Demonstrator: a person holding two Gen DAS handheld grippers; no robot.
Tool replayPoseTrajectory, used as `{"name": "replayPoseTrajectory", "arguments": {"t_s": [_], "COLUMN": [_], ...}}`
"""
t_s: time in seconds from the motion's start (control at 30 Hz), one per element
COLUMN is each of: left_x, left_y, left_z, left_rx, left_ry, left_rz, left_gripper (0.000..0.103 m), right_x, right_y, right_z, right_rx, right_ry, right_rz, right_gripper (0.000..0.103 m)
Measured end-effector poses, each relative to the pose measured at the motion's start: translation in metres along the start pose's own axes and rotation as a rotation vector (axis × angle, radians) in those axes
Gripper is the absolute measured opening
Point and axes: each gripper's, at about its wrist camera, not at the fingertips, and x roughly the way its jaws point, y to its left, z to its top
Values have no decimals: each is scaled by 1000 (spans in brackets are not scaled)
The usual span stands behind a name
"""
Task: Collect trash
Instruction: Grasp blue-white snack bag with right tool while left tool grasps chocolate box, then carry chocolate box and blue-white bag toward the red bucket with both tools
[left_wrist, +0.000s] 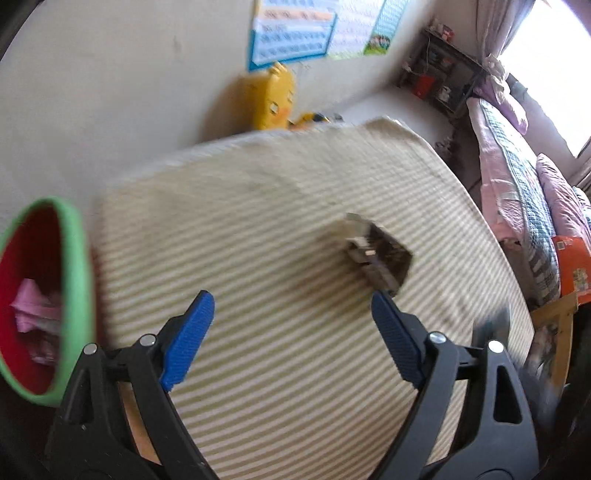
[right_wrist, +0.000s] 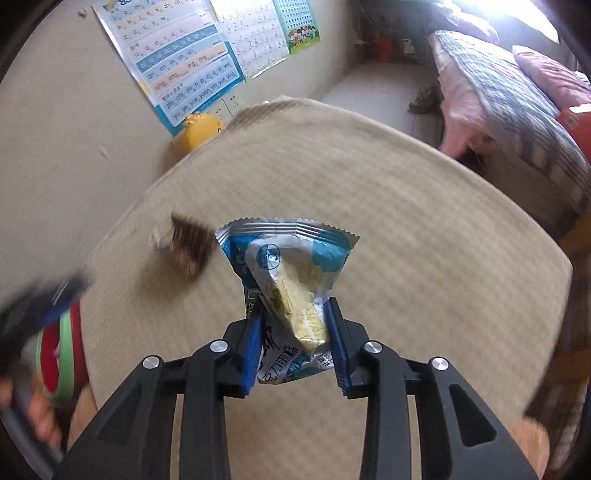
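We hold the right gripper (right_wrist: 295, 332) clamped on a blue-and-silver wrapper (right_wrist: 291, 277), its blue pads pinching the lower half so the crimped, saw-toothed top edge fans out above the jaws; that grip on the narrow end looks chosen to keep the crinkly foil from slipping while it is carried. The wrapper is glossy film with a pale yellow cake slice printed on it, and it hangs clear of the desk (right_wrist: 406, 229), which is covered in a cream cloth with fine woven stripes. Our left gripper (left_wrist: 291, 314) stands wide apart and holds nothing, hovering above the cloth with a second piece of trash, a dark wrapper (left_wrist: 380, 254), lying flat just beyond its right fingertip; it looks crumpled, with a silvery folded end, though blur hides the detail. At the left edge of the desk is the bin (left_wrist: 74, 266), red inside with a soft green rim, tilted toward us and already holding pink scraps (left_wrist: 35, 310); we judge it is kept close so each piece needs only a short carry. Against the wall behind the desk stands a yellow toy (left_wrist: 275, 98) under the posters (right_wrist: 184, 62).
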Motion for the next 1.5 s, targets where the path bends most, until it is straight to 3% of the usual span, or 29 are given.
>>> {"name": "replayPoseTrajectory", "arguments": {"t_s": [0.13,0.3,0.43,0.5,0.53,0.57,0.67,1.0,1.5], "left_x": [35,69,78,74,69,65,56,-5,-96], "left_y": [-36,-65,-69,-72,-76,-77,-78,-58,-30], "left_z": [13,26,27,27,26,26,24,0,-25], "left_rx": [-30,-43,-70,-43,-18,8,49,109,242], "left_ry": [36,60,87,78,71,63,68,8,-180], "left_rz": [3,85,96,69,72,86,69,17,39], "left_gripper": [84,85,81,51,45,31,19,16,16], "right_x": [-17,-21,-20,-19,-18,-17,-17,-22,-33], "right_y": [6,8,-4,-12,-14,-18,-22,-15,16], "right_z": [-35,-38,-41,-42,-41,-41,-40,-38,-34], "right_rx": [-50,-77,-38,-6,4,18,37,17,-76], "right_ry": [-2,-32,-24,-18,-17,-13,-12,-23,-51], "right_rz": [10,25,49,60,63,67,75,61,10], "right_gripper": [32,32,32,32,32,32,32,32,32]}}
